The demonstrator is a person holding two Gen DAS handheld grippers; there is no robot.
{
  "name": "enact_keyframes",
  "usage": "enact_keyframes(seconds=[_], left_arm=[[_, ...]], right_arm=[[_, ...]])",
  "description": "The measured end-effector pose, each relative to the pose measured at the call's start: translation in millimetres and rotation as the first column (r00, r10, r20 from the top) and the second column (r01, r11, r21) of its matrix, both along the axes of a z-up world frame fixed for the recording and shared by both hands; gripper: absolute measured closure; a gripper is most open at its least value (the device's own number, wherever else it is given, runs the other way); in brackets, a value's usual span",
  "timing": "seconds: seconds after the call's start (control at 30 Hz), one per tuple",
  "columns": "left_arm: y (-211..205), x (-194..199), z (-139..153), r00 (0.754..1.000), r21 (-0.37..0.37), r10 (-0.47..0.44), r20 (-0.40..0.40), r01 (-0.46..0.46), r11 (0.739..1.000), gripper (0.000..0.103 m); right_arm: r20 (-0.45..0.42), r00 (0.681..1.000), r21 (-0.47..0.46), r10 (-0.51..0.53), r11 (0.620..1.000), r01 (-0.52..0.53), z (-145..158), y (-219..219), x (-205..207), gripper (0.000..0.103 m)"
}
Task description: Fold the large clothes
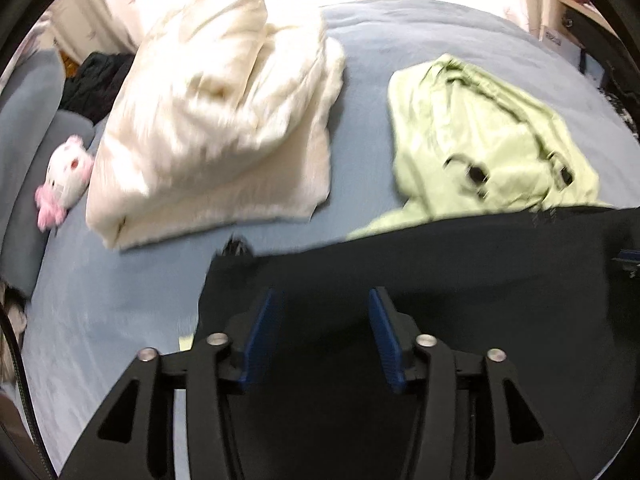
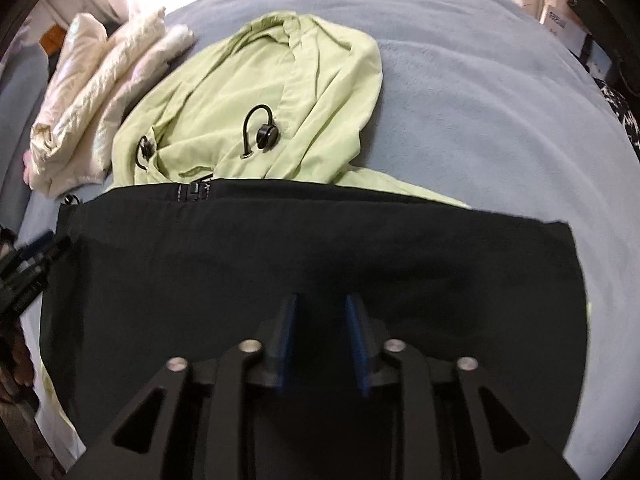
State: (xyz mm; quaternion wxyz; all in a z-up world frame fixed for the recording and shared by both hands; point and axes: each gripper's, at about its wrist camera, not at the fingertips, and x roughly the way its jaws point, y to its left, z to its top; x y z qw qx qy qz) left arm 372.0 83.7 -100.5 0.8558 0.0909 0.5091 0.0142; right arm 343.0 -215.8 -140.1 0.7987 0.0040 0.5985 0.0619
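Black woven cloth of a two-tone jacket (image 1: 420, 280) lies folded over on the blue bedspread (image 1: 120, 300), seen from my left wrist; my left gripper (image 1: 322, 312) hangs over it with its jaws spread, pinching nothing. Pale green hood and shoulders show beyond, near a cream quilt (image 1: 216, 120). I judge the fabric light, limp and a little slick.

From my right wrist, the dark panel (image 2: 320, 252) covers the green body (image 2: 260, 92), drawcords and toggles loose. My right gripper (image 2: 322, 312) is likewise spread, empty. Hemmed corners look the surest hold.
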Motion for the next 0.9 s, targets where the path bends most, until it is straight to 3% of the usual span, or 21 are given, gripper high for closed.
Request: enact_keyframes(seconds=[0.07,0.13,0.3,0.5,0.73,0.9], left_arm=[[-7.2,6.3,12.2,0.999,-0.011,-0.032,0.015,0.032,0.999,0.046],[-17.5,14.2,24.6,0.997,-0.014,-0.061,0.045,0.061,0.998,0.040],[-38.1,45.4,35.7,0.994,-0.056,-0.085,0.069,0.089,0.994,0.040],[-48.9,96.4,6.1,0.998,-0.100,-0.058,0.003,0.058,0.993,0.042],[-38.8,135.1,-32.2,0.996,-0.162,0.007,-0.092,-0.022,0.986,0.044],[-40.8,149.1,-52.1,0.993,-0.179,-0.001,-0.117,-0.020,0.984,0.044]], right_arm=[[-0.007,1.000,-0.029,-0.006,1.000,0.006,6.8,-0.8,6.8,0.055],[-0.016,1.000,-0.056,-0.019,0.998,0.018,13.5,-3.2,16.8,0.054],[0.011,0.996,0.030,-0.093,0.995,0.092,29.2,-15.2,43.7,0.054],[0.074,0.976,0.190,-0.205,0.964,0.188,31.0,-34.6,80.2,0.054],[0.095,0.948,0.293,-0.305,0.918,0.266,13.9,-57.4,130.9,0.054],[0.075,0.950,0.326,-0.304,0.907,0.265,-1.5,-55.8,165.2,0.054]])
